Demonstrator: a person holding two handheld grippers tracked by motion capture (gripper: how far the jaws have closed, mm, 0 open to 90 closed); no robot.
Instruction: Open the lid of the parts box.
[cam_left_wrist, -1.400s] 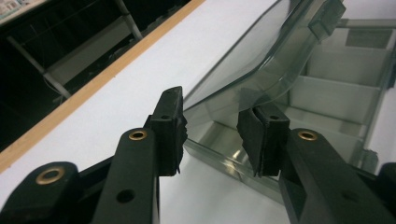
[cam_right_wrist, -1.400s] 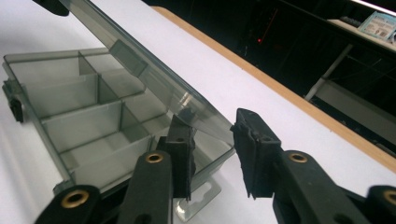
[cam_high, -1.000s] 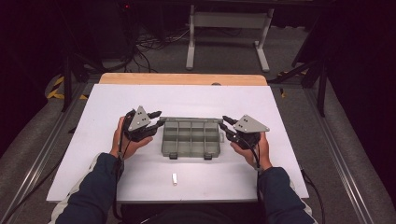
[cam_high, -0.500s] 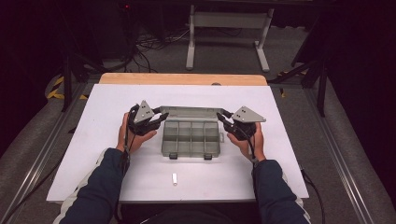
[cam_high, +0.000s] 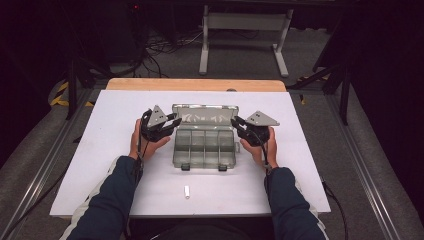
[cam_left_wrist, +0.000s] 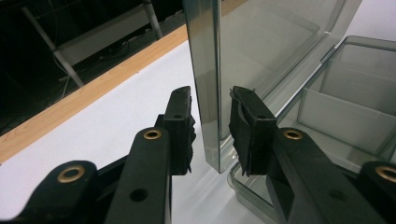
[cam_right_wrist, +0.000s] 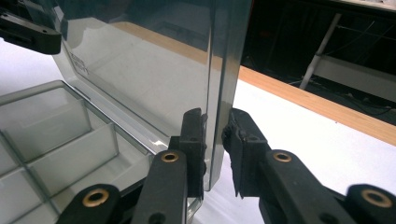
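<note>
A clear grey compartment box (cam_high: 205, 150) sits mid-table with its lid (cam_high: 205, 117) swung up and standing upright behind the tray. My left gripper (cam_high: 176, 121) straddles the lid's left edge. In the left gripper view its jaws (cam_left_wrist: 210, 116) have just been closing around the lid (cam_left_wrist: 261, 42), and a thin gap still shows at the right pad. My right gripper (cam_high: 235, 121) is at the lid's right edge. Its jaws (cam_right_wrist: 213, 130) have just been closing, and both pads now press on the lid (cam_right_wrist: 140, 70). The compartments (cam_right_wrist: 56, 140) look empty.
A small white cylinder (cam_high: 187, 191) lies on the white table top (cam_high: 100, 150) in front of the box. A wooden strip (cam_high: 195, 84) runs along the far edge. Beyond it stand a metal frame (cam_high: 245, 22) and cables on the dark floor.
The lid has swung up from lying on the box to standing upright. Both hands have moved inward and away from the person, along with the lid's side edges.
</note>
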